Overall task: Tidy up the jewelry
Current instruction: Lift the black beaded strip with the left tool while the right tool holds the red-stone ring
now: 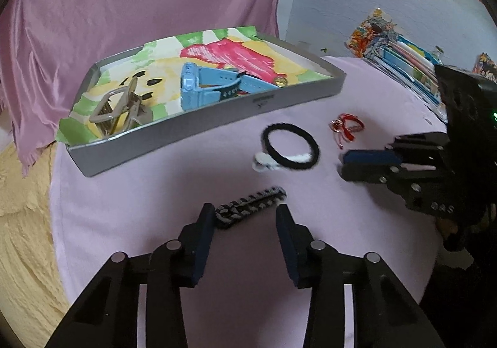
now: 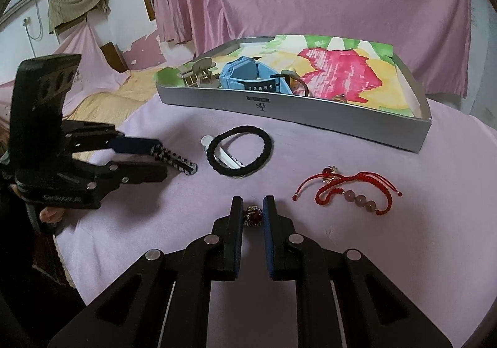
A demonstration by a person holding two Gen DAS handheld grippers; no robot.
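A: What has the right gripper (image 2: 252,202) got?

B: Its jaws are clenched on a small red-and-gold trinket (image 2: 253,216), low in the middle of the right wrist view, with a pad against each side of it. It sits right down at the pink tabletop (image 2: 372,239).

A: And the left gripper (image 1: 245,211)?

B: Released. Its fingers stand apart at the bottom centre of the left wrist view. A black-and-white braided band (image 1: 248,205) lies on the cloth with one end against the finger on the left of the frame (the other finger is clear of it).

A: Where is the rest of the jewelry?

B: A black hair tie (image 2: 239,150) lies mid-frame over a white clip (image 2: 223,158). A red cord bracelet (image 2: 348,189) with pinkish beads is to the right of centre, near the right gripper's tips.

A: And the tray?

B: The grey tray (image 2: 279,112), lined with bright painted paper, runs across the upper middle. Inside, toward its left end, are a blue watch (image 2: 248,77) and a beige hair claw (image 2: 198,71), just beside each other. Something small and gold lies further right in the tray, too small to tell
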